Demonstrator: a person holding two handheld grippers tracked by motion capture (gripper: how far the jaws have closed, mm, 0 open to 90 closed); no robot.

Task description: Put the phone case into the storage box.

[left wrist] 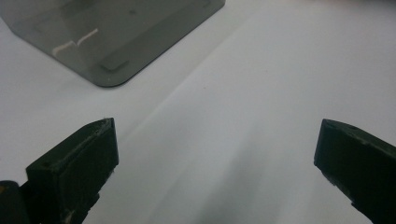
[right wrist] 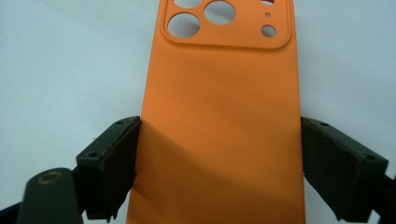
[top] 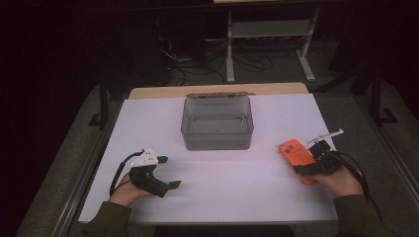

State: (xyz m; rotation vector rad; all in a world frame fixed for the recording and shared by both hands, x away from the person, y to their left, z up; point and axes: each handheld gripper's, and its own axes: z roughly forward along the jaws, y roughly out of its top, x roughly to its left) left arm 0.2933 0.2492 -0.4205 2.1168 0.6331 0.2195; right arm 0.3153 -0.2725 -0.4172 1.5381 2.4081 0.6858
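Right gripper [right wrist: 219,163] clamps the orange phone case [right wrist: 224,116] across its width near the table's right edge, long axis running away. Open grey bin [top: 217,123] lies up-left; left gripper [left wrist: 217,158] wide open, empty.

Counting one orange phone case [top: 295,153], one smoky clear plastic box [top: 217,123], two hand-held grippers, left [top: 165,173] and right [top: 309,160], all sitting over one white counter [top: 237,192].

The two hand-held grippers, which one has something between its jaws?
The right hand-held gripper: its jaws clasp the sides of the orange phone case. The left hand-held gripper stands open over bare table.
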